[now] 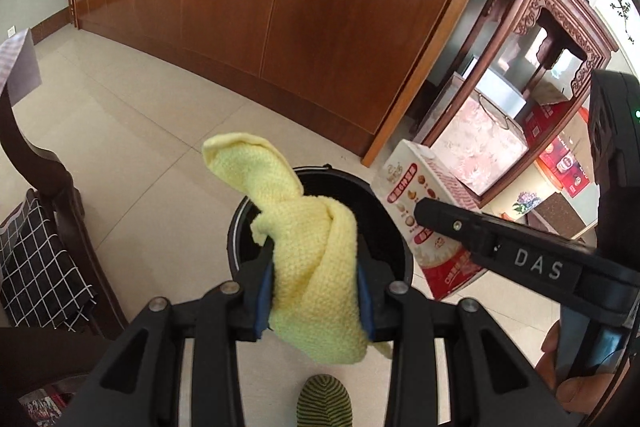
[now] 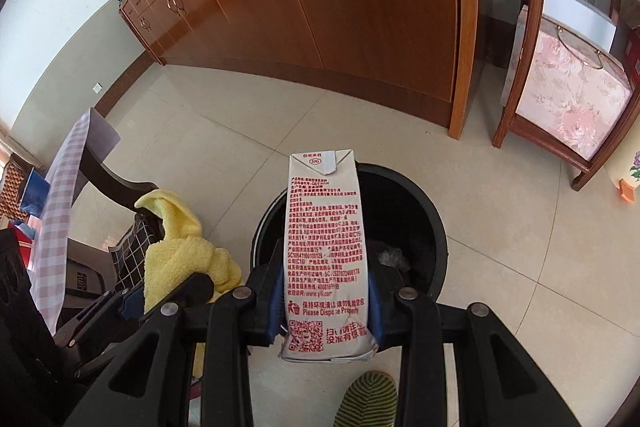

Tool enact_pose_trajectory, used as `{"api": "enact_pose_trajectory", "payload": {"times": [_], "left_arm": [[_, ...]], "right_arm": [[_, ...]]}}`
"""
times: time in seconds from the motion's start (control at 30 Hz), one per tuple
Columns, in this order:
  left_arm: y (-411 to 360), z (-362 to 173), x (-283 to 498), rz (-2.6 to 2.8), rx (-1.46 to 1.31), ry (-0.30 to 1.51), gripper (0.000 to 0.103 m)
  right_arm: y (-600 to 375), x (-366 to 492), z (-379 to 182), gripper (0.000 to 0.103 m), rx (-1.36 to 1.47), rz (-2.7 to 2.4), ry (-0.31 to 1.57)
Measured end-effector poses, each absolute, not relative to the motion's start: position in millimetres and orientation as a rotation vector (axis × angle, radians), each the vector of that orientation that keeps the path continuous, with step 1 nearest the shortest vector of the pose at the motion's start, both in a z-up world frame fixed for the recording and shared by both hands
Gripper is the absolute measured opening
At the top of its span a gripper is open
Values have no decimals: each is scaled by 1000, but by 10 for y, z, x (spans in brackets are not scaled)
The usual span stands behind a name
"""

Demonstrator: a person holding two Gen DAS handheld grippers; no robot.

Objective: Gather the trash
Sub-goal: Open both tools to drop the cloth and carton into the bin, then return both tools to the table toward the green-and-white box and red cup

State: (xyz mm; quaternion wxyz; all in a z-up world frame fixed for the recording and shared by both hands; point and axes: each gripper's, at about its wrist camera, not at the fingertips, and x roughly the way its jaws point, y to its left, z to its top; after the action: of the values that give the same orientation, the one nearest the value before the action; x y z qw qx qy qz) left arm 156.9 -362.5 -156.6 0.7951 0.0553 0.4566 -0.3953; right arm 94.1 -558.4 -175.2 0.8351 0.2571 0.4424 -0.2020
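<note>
— While both loads hang over the bin (image 2: 434,223), what worries you most?

— Drift. The right gripper (image 2: 323,301) is clamped on the carton (image 2: 323,239), low down near its base, so the long upper part sticks out far past the blue pads (image 2: 273,303). If it lets go from here I think the carton could strike the near rim and tip onto the floor (image 2: 224,131).

— And the left?

— The left gripper (image 1: 316,291) is pinched on the cloth (image 1: 308,239), with a loose flap standing up and leaning left. Soft knit like that can snag on a pad or drape over the rim instead of falling in.

— Where is the bin?

— On the tiles, just beyond both tools, in front of the cupboard (image 1: 320,7). It is round, black and smooth-walled, and something crumpled already lies inside.

— Describe the loads.

— The carton is a tall, flat-sided paperboard box, white with red print, its top fold creased. The cloth is pale yellow, nubbly, limp and twisted.

— Anything else at risk?

— A striped slipper (image 2: 368,401) sits near the bin's near side; a miss could land there.
</note>
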Motion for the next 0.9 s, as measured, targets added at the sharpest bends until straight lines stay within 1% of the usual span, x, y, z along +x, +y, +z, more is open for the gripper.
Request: {"api": "enact_pose_trajectory", "payload": {"times": [0.1, 0.2, 0.27, 0.3, 0.37, 0.5, 0.67, 0.8, 0.9], "left_arm": [[-3748, -1685, 1624, -855, 126, 1011, 38], [-3823, -1775, 1666, -861, 116, 1037, 48], [-3836, -1816, 1708, -872, 99, 1047, 70], [-3827, -1831, 1730, -876, 94, 1048, 72], [-3827, -1816, 1755, -885, 86, 1042, 73], [-3777, -1686, 1749, -864, 103, 992, 73], [-3584, -1358, 1662, -787, 141, 887, 73], [-3362, -1093, 1623, -713, 134, 847, 73], [-3179, -901, 1572, -670, 122, 814, 73]], "right_arm": [[-5660, 981, -1865, 36, 555, -437, 963], [-5726, 1008, -1900, 37, 550, -463, 971], [-5766, 1006, -1896, 52, 554, -481, 965], [-5778, 995, -1881, 53, 551, -497, 957], [-5795, 981, -1849, 56, 554, -509, 945], [-5788, 929, -1734, 57, 555, -530, 906], [-5688, 881, -1553, 57, 537, -542, 868], [-5544, 855, -1395, 57, 505, -525, 845], [-5399, 828, -1269, 61, 492, -496, 816]]}}
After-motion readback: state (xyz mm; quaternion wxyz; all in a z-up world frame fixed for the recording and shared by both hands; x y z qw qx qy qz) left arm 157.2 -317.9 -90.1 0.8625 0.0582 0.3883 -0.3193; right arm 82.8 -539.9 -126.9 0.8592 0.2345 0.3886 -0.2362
